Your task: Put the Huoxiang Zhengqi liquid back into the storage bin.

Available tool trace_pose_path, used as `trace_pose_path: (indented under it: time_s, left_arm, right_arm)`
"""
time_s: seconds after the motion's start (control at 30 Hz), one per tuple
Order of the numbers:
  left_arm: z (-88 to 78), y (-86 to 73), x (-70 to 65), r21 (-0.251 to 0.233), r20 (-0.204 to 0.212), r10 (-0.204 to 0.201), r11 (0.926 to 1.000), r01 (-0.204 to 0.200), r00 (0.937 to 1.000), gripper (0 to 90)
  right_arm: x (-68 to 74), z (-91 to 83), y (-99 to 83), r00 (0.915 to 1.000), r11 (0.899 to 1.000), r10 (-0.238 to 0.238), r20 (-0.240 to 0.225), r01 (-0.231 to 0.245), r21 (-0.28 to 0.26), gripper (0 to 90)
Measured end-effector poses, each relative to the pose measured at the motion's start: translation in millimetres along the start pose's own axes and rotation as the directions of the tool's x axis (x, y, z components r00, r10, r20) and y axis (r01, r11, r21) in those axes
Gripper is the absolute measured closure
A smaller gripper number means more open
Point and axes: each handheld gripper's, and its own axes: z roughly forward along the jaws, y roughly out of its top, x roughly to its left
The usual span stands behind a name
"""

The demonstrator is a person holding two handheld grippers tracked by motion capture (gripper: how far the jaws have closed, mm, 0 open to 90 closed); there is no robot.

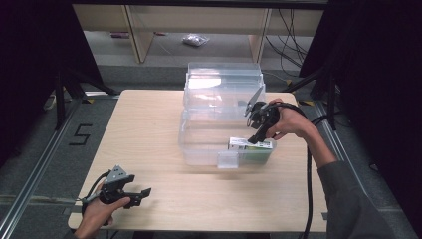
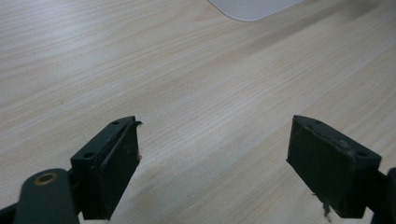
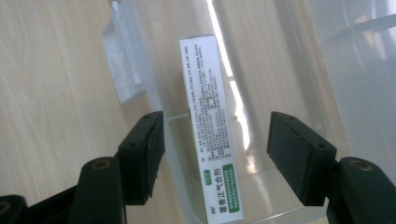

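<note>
- My right gripper (image 1: 255, 130) hangs over the near right corner of the clear, rectangular plastic storage bin (image 1: 199, 149), jaws spread wide and holding nothing.
- In the right gripper view the jaws straddle the narrow white cardboard box with a green label and printed text (image 3: 211, 126). It lies inside the bin against the near wall, its thin side face turned up.
- I judge the step to be either picking this box up or having just let it go; I cannot tell which.
- To grip it well, I would come straight down with one jaw in the thin gap by the wall, then squeeze across the narrow width.
- The box looks light and stiff, so a gentle squeeze should do.
- My left gripper (image 1: 141, 195) rests low at the near left of the pale wooden table (image 1: 149, 119), jaws wide apart, with only bare wood between them.
</note>
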Motion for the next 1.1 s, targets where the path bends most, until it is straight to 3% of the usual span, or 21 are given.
trace_pose_path:
  time_s: [0.23,0.27,0.3,0.53,0.57,0.6,0.8,0.83,1.1]
  left_arm:
    - [0.0,0.0,-0.1,0.004,0.002,0.005,1.0000,-0.005,1.0000,16.0]
    - [0.0,0.0,0.0,0.005,0.003,0.005,1.0000,-0.005,1.0000,16.1]
    - [-0.1,0.0,0.1,0.006,0.000,0.005,1.0000,-0.005,1.0000,16.1]
    - [-0.1,0.0,-0.1,0.005,0.002,0.005,1.0000,-0.005,1.0000,16.0]
    - [0.0,-0.1,-0.1,0.005,0.002,0.005,1.0000,-0.005,1.0000,16.0]
    - [-0.1,-0.1,0.0,0.006,0.002,0.005,1.0000,-0.005,1.0000,16.0]
    - [0.1,-0.1,-0.2,0.004,0.001,0.005,1.0000,-0.005,1.0000,16.0]
    - [0.7,-0.5,-0.6,-0.004,-0.004,0.003,1.0000,-0.003,1.0000,16.0]
    - [1.0,-0.8,-0.7,-0.007,-0.004,0.003,1.0000,-0.003,1.0000,16.0]
  right_arm:
    - [2.5,-0.7,-3.5,0.9974,0.997,0.071,0.011,-0.071,-0.013,33.0]
    - [4.5,-0.2,-5.2,0.9950,0.995,0.099,0.013,-0.098,-0.018,31.8]
    - [5.0,0.2,-6.0,0.9962,0.996,0.086,0.013,-0.086,-0.036,31.7]
    - [9.5,0.3,-12.0,0.9926,0.989,0.121,0.005,-0.120,-0.086,30.0]
    - [12.3,0.1,-14.0,0.9896,0.984,0.144,0.000,-0.143,-0.104,29.4]
    - [12.0,0.3,-15.0,0.9913,0.985,0.131,0.002,-0.130,-0.115,29.3]
    - [15.8,0.5,-21.4,0.9866,0.975,0.163,0.001,-0.161,-0.154,27.8]
    - [18.5,0.1,-24.0,0.9818,0.967,0.190,-0.001,-0.187,-0.171,27.6]
    - [24.4,-0.2,-31.7,0.9781,0.956,0.208,-0.009,-0.205,-0.211,26.9]
